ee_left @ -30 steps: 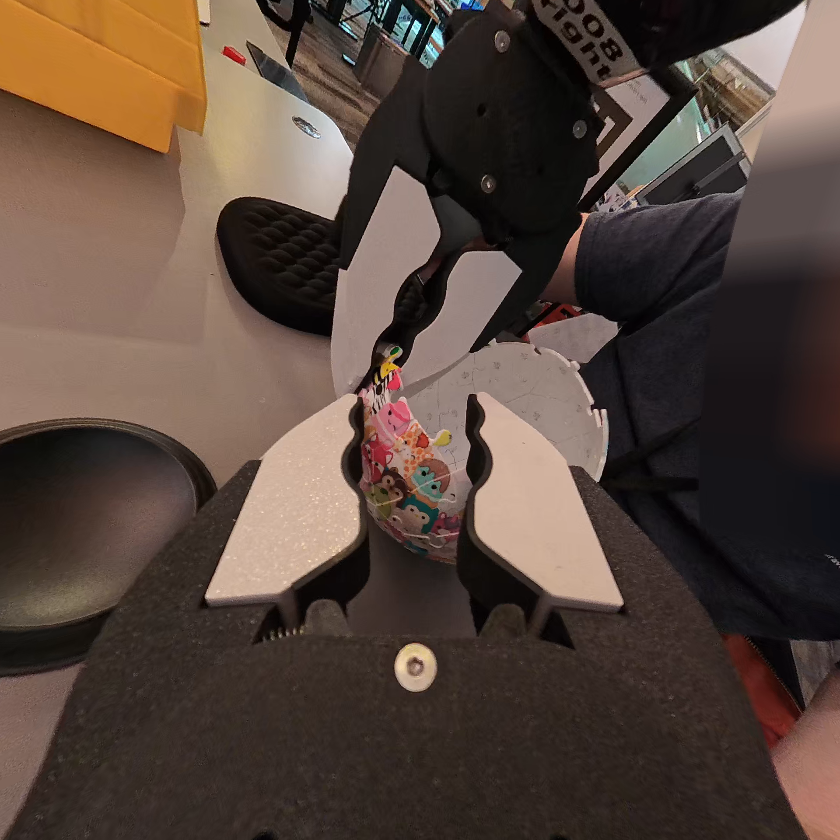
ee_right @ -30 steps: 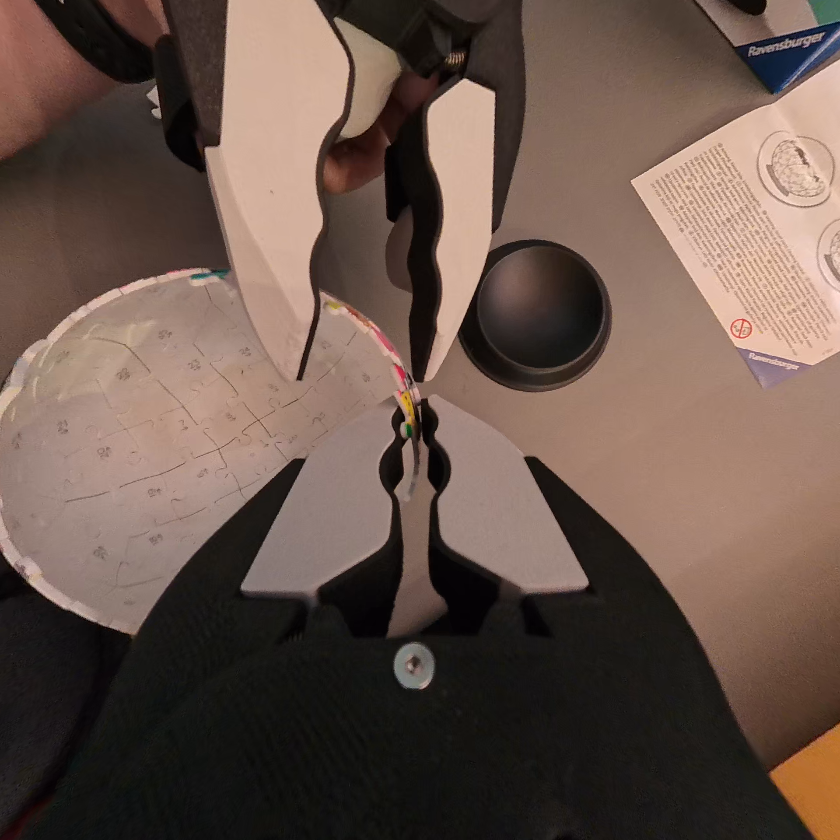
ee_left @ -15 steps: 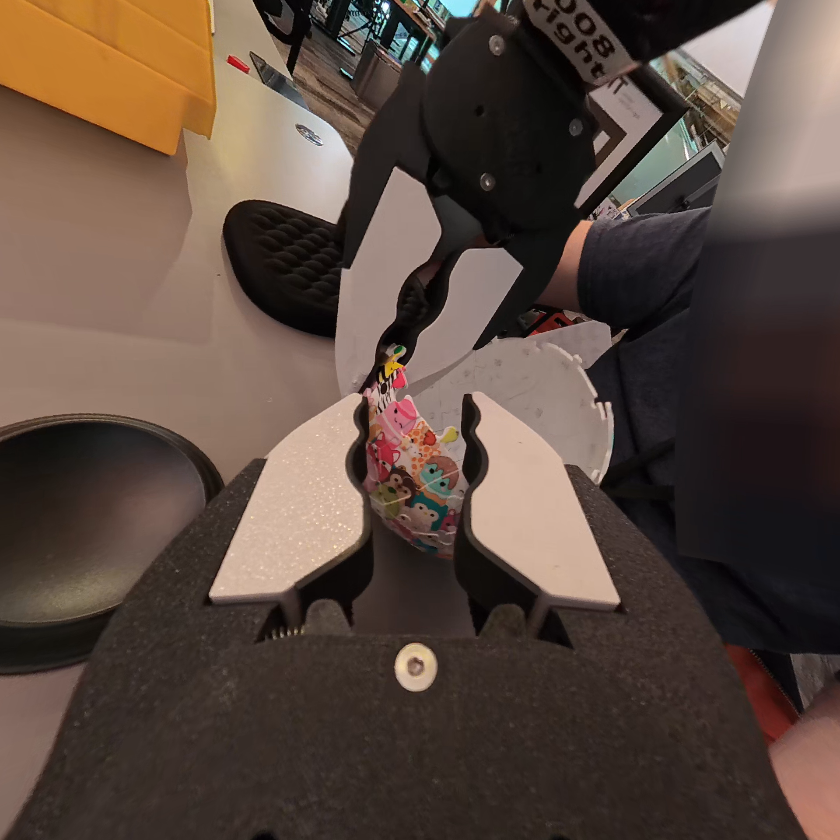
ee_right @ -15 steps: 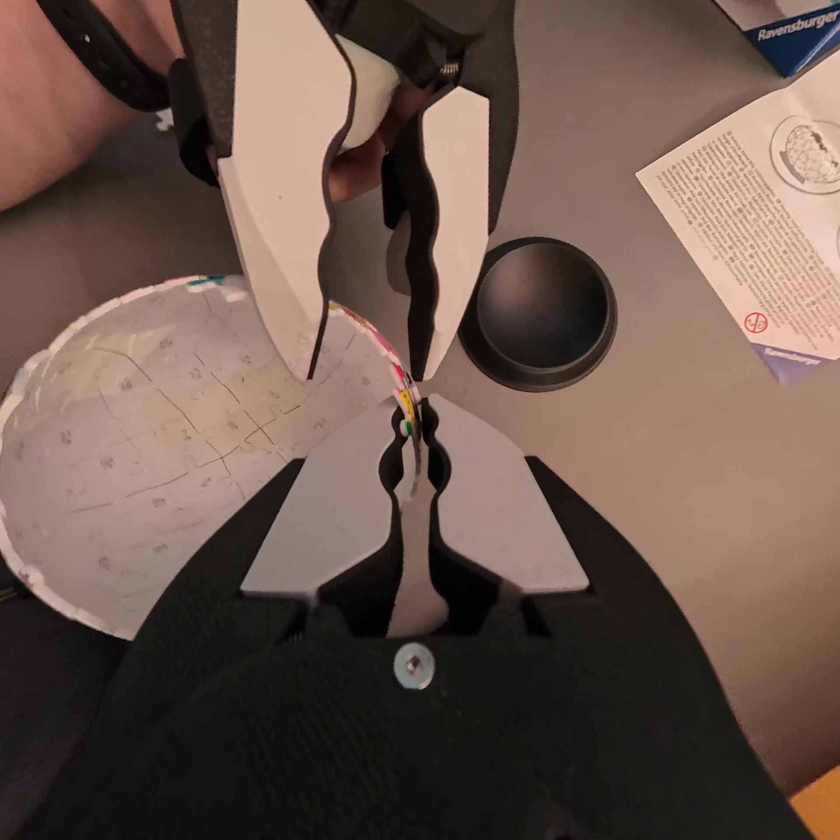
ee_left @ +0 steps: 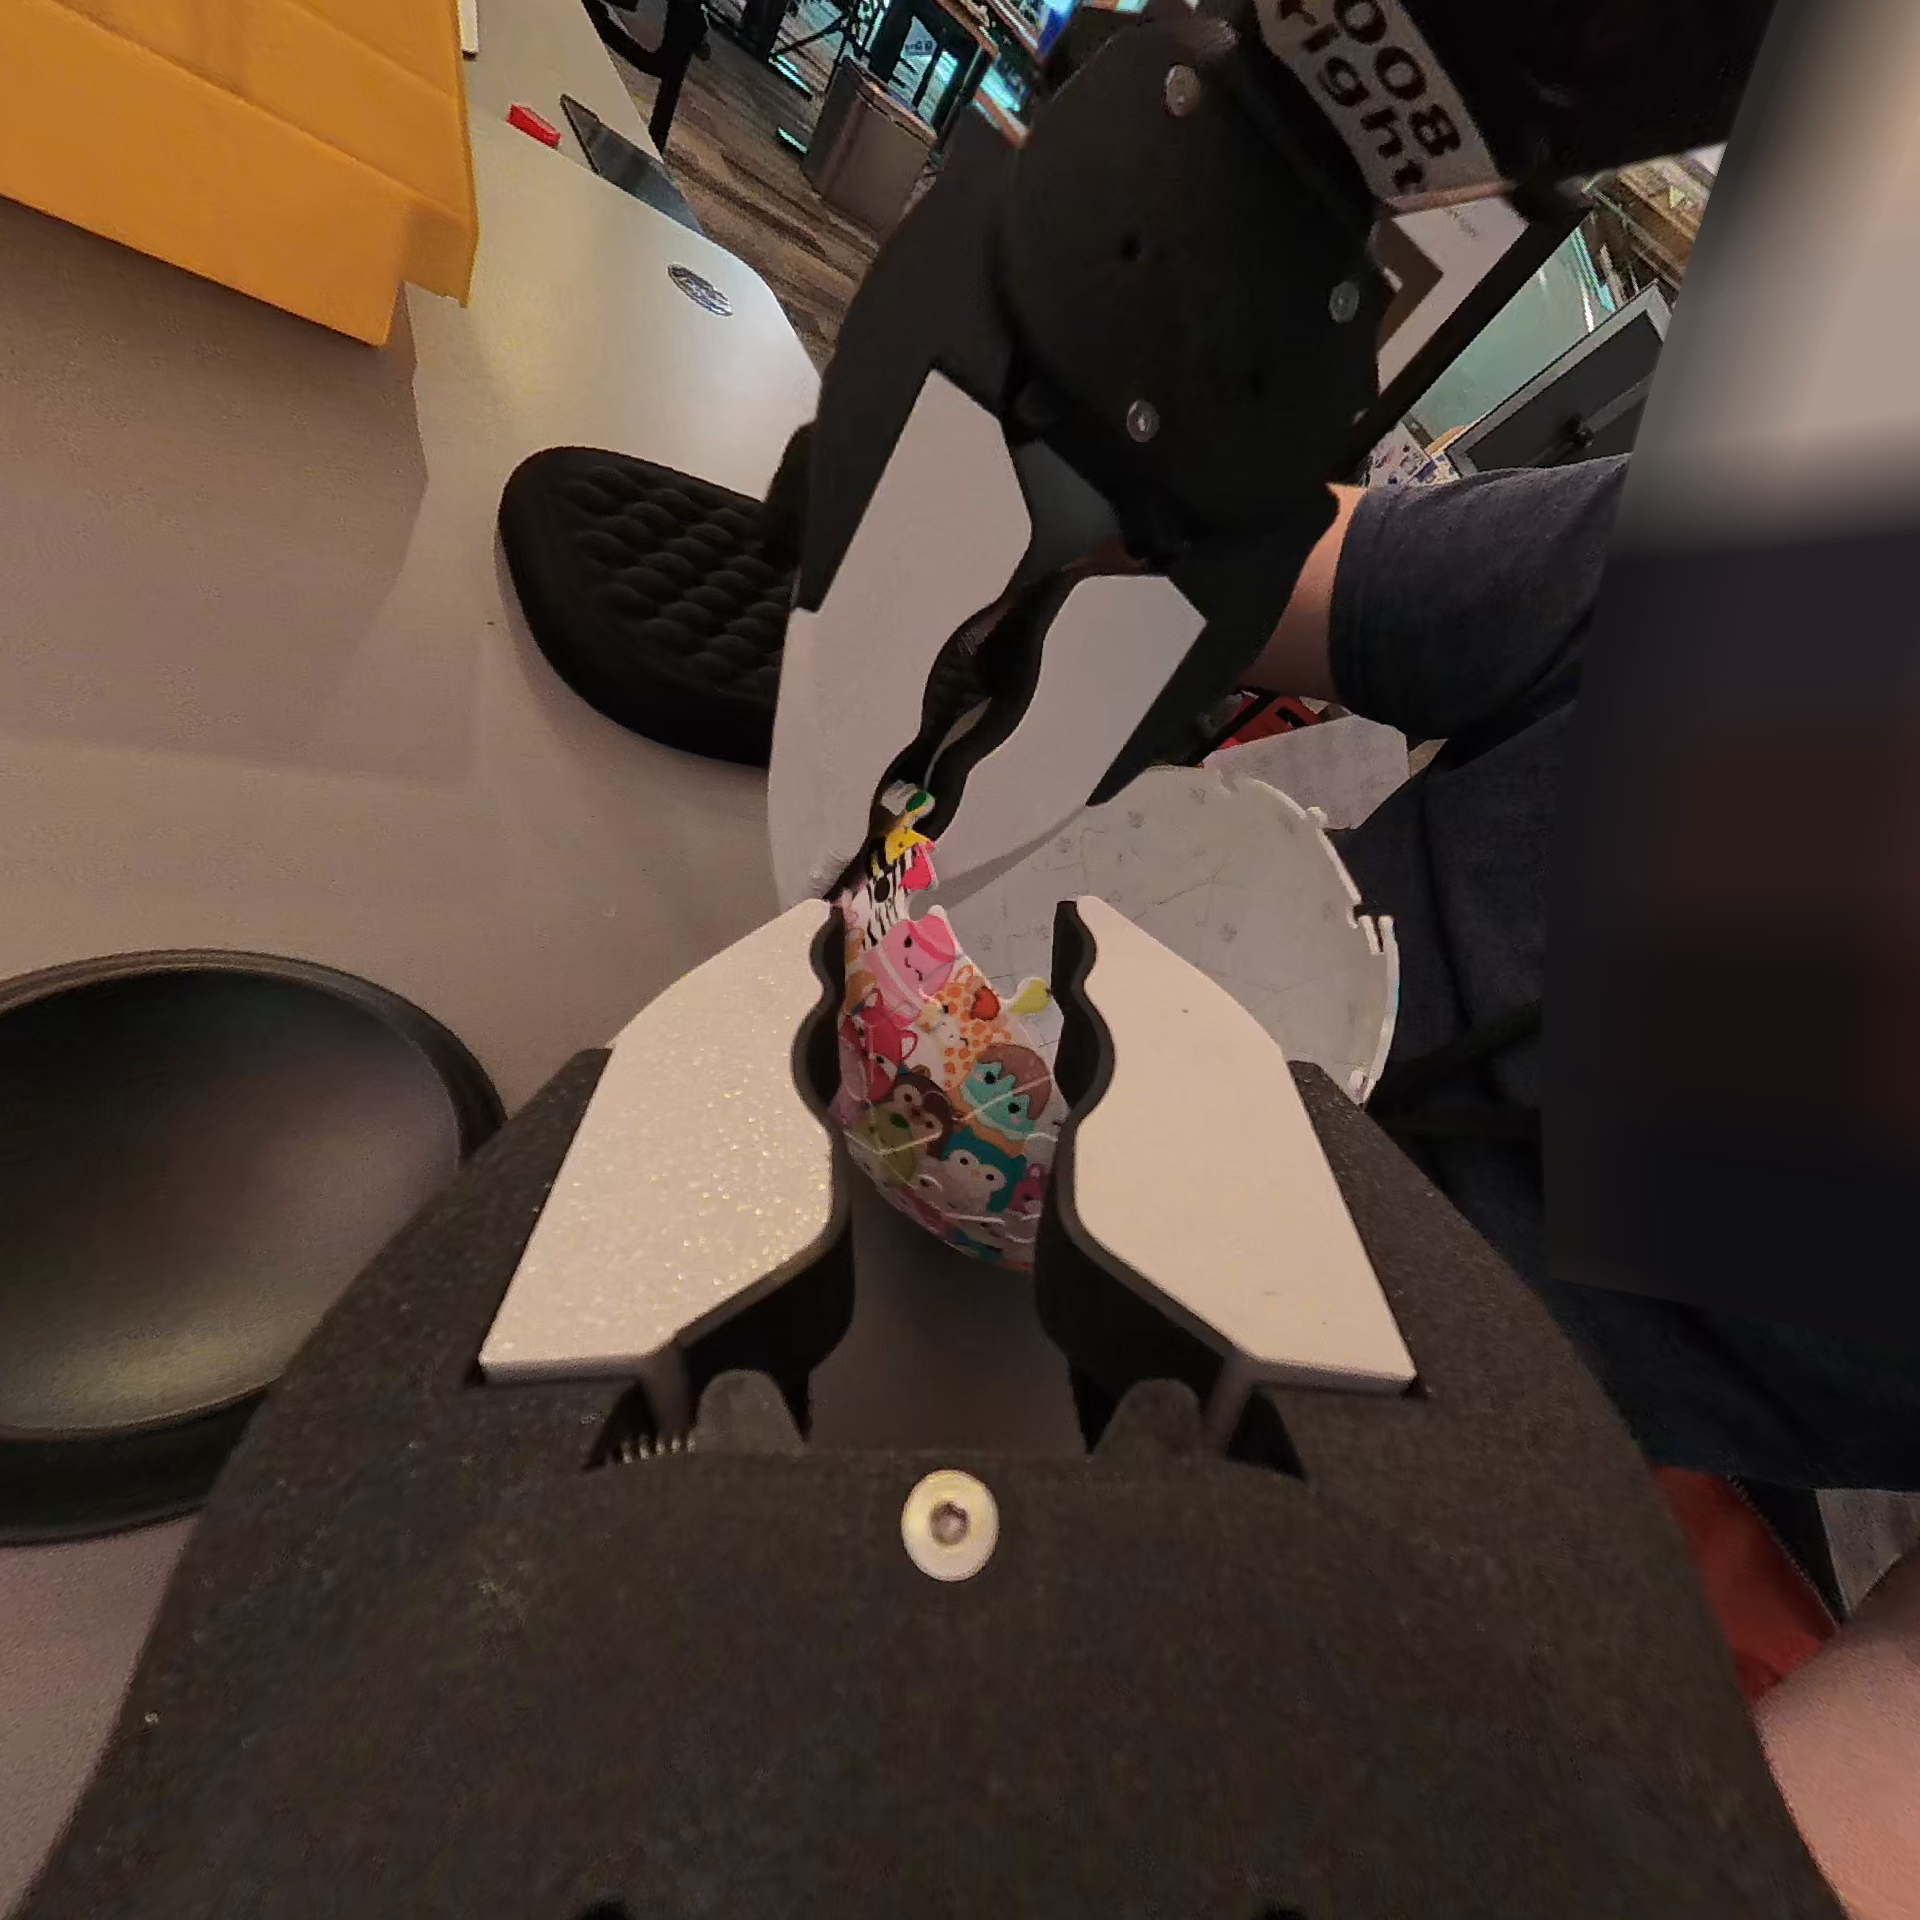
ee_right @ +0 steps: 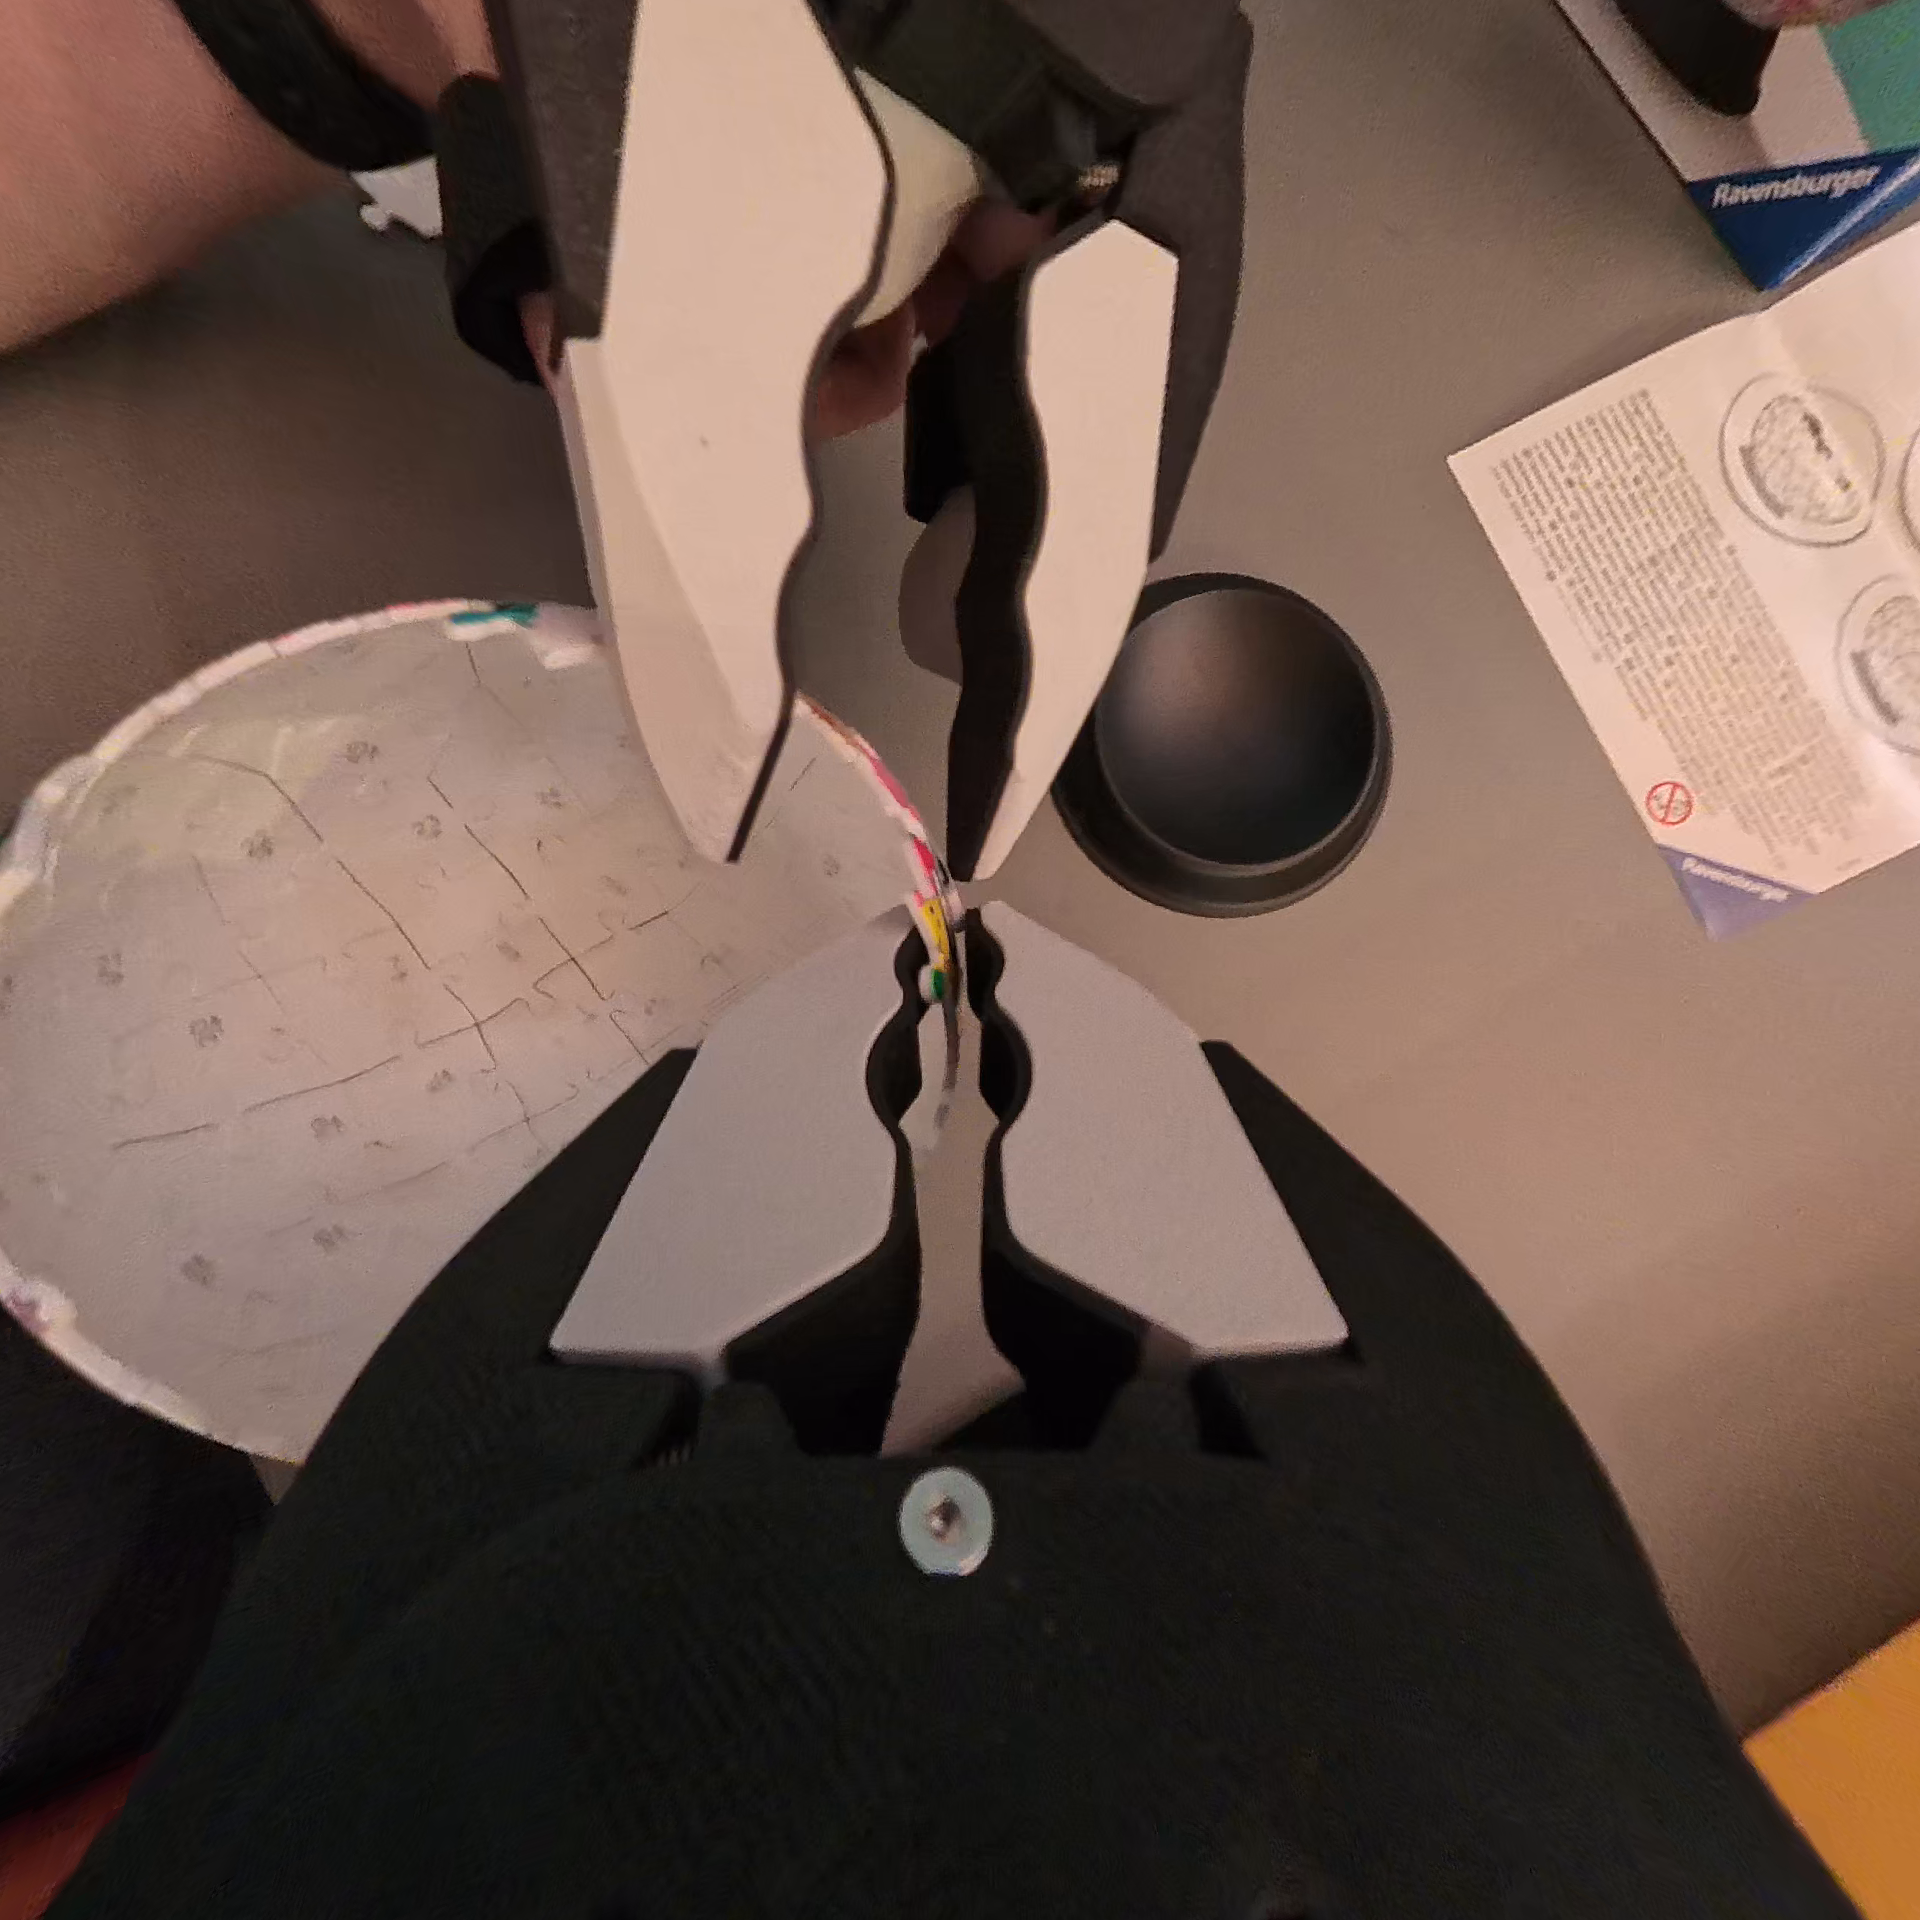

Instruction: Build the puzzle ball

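The half-built puzzle ball (ee_left: pixel 935 1091) is a bowl-shaped shell, cartoon-coloured outside and white inside (ee_right: pixel 312 987). It is tilted at the table's edge over a person's lap. My left gripper (ee_left: pixel 945 909) straddles its rim with one finger inside the bowl and one outside. The jaws stand apart and press on the curved wall. It also shows in the right wrist view (ee_right: pixel 852 862). My right gripper (ee_right: pixel 948 920) is shut on a small coloured puzzle piece (ee_right: pixel 938 956). It holds the piece edge-on against the rim right beside the left fingertips. It comes in from above in the left wrist view (ee_left: pixel 904 800).
A black round stand (ee_right: pixel 1236 727) sits on the grey table just beyond the rim, and it shows at left in the left wrist view (ee_left: pixel 156 1195). An instruction leaflet (ee_right: pixel 1714 623) and a blue box (ee_right: pixel 1787 208) lie at the right. A yellow block (ee_left: pixel 229 135) and a black chair seat (ee_left: pixel 644 592) lie beyond. Less than 4 cm separates the two grippers' tips. The yellow block (ee_left: pixel 229 135) is about 25 centimeters from both grippers' fingertips.
Both grippers and the shell have shifted together only slightly. Both grips look the same as before.
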Available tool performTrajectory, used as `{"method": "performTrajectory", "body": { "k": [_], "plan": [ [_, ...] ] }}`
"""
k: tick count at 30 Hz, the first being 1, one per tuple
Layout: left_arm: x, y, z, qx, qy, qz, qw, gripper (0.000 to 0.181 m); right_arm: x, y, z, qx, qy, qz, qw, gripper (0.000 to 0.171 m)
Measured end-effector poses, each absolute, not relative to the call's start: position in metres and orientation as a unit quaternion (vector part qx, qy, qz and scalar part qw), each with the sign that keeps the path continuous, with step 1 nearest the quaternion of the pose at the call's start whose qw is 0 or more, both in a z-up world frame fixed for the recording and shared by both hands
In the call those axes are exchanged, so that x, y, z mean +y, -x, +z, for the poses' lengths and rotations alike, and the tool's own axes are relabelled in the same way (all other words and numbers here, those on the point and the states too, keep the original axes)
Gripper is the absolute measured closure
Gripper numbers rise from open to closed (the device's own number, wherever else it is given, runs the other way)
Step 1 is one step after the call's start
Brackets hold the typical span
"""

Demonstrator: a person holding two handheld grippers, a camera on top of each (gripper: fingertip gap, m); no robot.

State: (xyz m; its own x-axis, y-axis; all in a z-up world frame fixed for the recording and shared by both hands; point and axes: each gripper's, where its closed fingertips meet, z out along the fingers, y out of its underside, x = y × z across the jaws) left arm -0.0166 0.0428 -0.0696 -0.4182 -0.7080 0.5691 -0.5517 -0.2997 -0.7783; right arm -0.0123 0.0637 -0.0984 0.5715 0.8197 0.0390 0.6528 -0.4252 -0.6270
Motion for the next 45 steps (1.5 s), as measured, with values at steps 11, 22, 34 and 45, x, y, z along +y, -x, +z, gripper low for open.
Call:
{"method": "performTrajectory", "body": {
  "k": [11, 22, 34, 45],
  "plan": [
    [0.0413, 0.0182, -0.0686, 0.592, 0.529, -0.606, 0.063, 0.146, 0.0598, 0.0133, -0.0964, -0.417, 0.847, 0.146, 0.295, 0.164],
    [0.0398, 0.0182, -0.0694, 0.592, 0.528, -0.606, 0.057, 0.147, 0.0571, 0.0144, -0.0948, -0.405, 0.855, 0.152, 0.286, 0.161],
    [0.0388, 0.0198, -0.0716, 0.596, 0.526, -0.604, 0.057, 0.147, 0.0571, 0.0145, -0.0950, -0.405, 0.854, 0.146, 0.292, 0.165],
    [0.0375, 0.0197, -0.0713, 0.599, 0.521, -0.605, 0.061, 0.147, 0.0561, 0.0148, -0.0945, -0.406, 0.851, 0.148, 0.298, 0.166]
  ]
}}
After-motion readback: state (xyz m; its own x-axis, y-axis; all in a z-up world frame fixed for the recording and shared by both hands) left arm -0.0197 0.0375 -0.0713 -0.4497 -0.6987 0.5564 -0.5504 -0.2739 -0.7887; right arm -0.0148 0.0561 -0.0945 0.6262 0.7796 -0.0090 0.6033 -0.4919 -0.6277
